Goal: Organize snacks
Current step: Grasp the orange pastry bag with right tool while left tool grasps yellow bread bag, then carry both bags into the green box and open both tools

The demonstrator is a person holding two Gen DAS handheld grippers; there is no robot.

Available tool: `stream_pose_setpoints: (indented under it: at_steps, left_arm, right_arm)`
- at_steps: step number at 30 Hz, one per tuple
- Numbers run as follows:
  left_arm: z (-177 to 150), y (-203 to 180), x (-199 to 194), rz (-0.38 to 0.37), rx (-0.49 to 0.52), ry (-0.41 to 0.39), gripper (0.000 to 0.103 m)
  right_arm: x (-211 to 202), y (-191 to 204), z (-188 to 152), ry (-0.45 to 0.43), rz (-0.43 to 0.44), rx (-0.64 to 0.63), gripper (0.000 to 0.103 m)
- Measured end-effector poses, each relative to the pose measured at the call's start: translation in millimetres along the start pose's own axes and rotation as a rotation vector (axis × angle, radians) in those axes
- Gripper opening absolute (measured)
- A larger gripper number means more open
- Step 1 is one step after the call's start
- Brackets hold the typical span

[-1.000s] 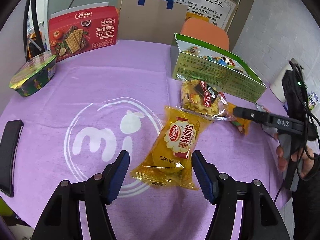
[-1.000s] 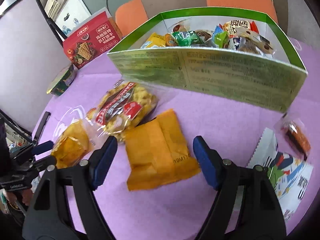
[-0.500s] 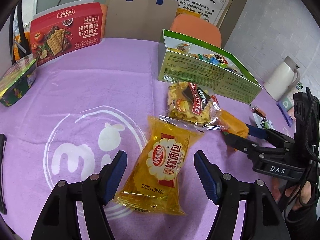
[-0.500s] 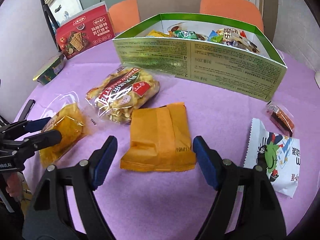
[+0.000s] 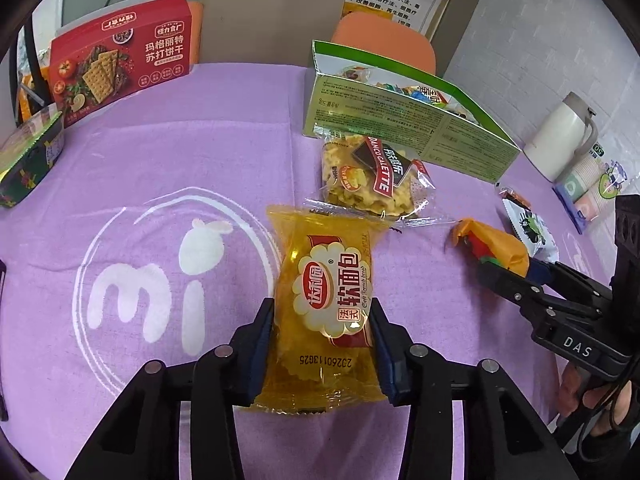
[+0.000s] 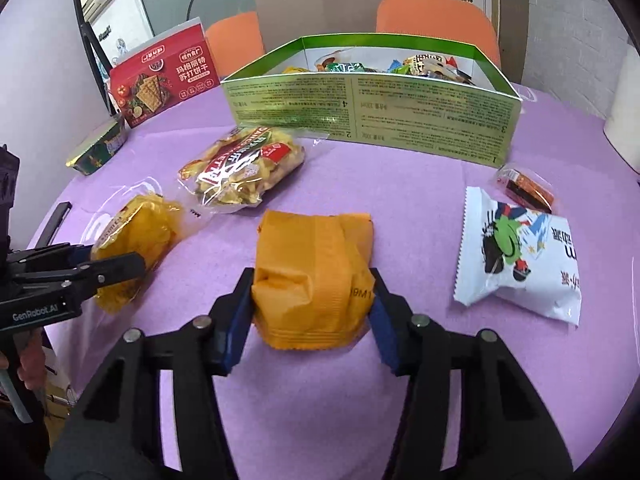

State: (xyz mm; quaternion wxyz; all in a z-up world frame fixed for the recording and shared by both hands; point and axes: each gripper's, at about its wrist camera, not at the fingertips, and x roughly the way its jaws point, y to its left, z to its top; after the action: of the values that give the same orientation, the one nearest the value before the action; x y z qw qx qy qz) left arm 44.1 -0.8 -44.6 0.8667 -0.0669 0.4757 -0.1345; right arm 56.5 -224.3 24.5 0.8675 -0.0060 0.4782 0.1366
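The counter [image 5: 168, 152] carries a purple cloth with a white printed logo; orange chairs [image 6: 436, 16], a brown paper bag [image 5: 272, 20] and a wall poster stand behind it. The green-rimmed snack box [image 6: 372, 108] serves as the landmark: it stands open and already contains mixed small packets. Directly in front of it lies a clear bag of ridged biscuits [image 6: 244, 168]. Further forward of the box lies the yellow soft-bread packet [image 5: 328, 312], transparent yellow film with a red-and-white label. Beside it, also in front of the box, sits the orange packet [image 6: 316, 280], opaque and crumpled. A white cartoon-printed packet [image 6: 520, 256] and a small red-brown packet [image 6: 526, 190] lie off the box's right front corner. A red cracker box [image 5: 120, 68] stands well to the box's left. The left gripper [image 5: 322, 320] points steeply downward, its fingers closing, pads pressed on both sides of the yellow soft-bread packet. The right gripper [image 6: 312, 292] is angled likewise, fingers closing, pads squeezing the orange packet.
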Motion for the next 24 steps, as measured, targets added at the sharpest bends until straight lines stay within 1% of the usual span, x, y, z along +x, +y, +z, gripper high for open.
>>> stream_pose_setpoints:
  at_steps: [2,5,9,11,17,21,24]
  left_arm:
    - [-3.5,-2.3,-8.5,-0.001,0.001,-0.02,0.042]
    - [-3.4,-6.3,-26.2,-0.02,0.012,-0.072,0.041]
    - [13.4,-19.2,-47.8,-0.064,0.054,-0.124,0.041]
    - [28.5,-28.3,-54.0,-0.093,0.077,-0.134,0.041]
    - [82.4,-54.3,-58.9,-0.137,0.129,-0.18,0.041]
    - [120.6,-65.4,-49.9,-0.11,0.157,-0.208,0.042]
    - [150.4,-65.6,-31.0,-0.124,0.144,-0.192,0.042]
  right_arm:
    - [-11.6,-2.5,-4.8,-0.02,-0.003,0.019,0.053]
    - [-27.6,-10.8,-7.0,-0.051,0.003,0.057,0.053]
    - [-42.9,-19.4,3.6,-0.089,0.022,0.089,0.053]
    - [-48.6,-20.5,13.4,-0.114,0.017,0.087,0.053]
    - [-54.4,-23.8,52.3,-0.187,-0.022,0.067,0.053]
    - [-46.6,-30.1,83.2,-0.226,-0.034,0.077,0.053]
    - [-33.4,-38.3,104.9,-0.244,-0.04,0.083,0.053]
